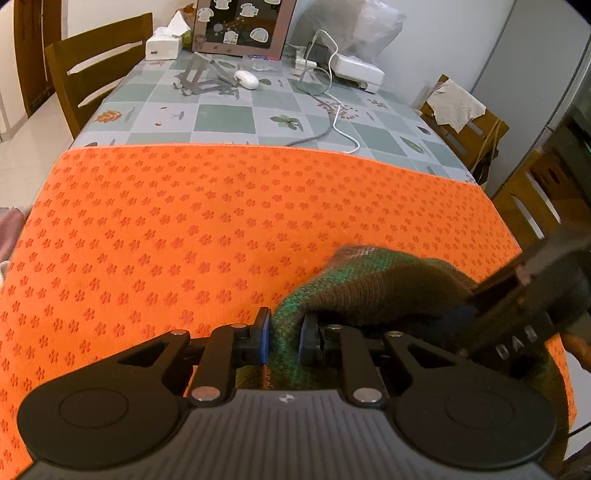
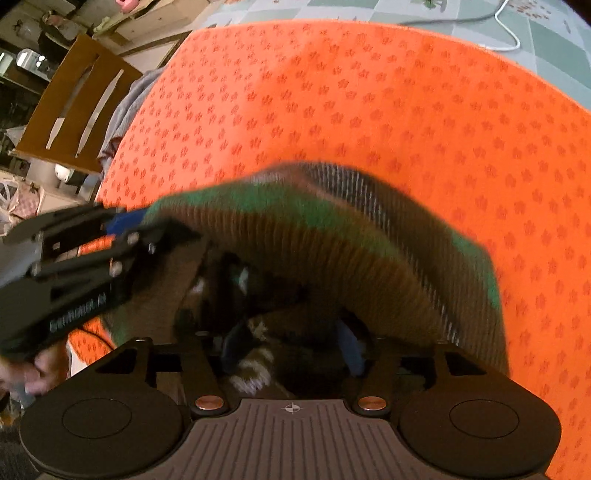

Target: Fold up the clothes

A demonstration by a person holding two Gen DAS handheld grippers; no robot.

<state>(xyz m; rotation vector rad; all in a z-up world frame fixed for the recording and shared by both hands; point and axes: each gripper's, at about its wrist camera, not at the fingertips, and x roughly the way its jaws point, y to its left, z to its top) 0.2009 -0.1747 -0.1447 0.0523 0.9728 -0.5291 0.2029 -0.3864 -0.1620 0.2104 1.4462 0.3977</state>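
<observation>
**Two grippers lift a knitted garment over an orange mat**

A table with a green checked cloth fills the left wrist view. An orange mat patterned with small flowers covers its near half.

A knitted garment in brown and green stripes sits at about four o'clock on the mat in the left wrist view. In the right wrist view it is bunched and raised, draping from the centre towards five o'clock, blurred at its edges.

The left gripper has its blue pads pressed together on a green fold of the garment. The right gripper points into the dark underside of the cloth; its fingers are mostly hidden, so whether they are apart or together cannot be told.

At the far end of the table, near twelve o'clock, stand a framed picture, a tissue box and a white charger with a cable. Wooden chairs stand at ten and three o'clock.
</observation>
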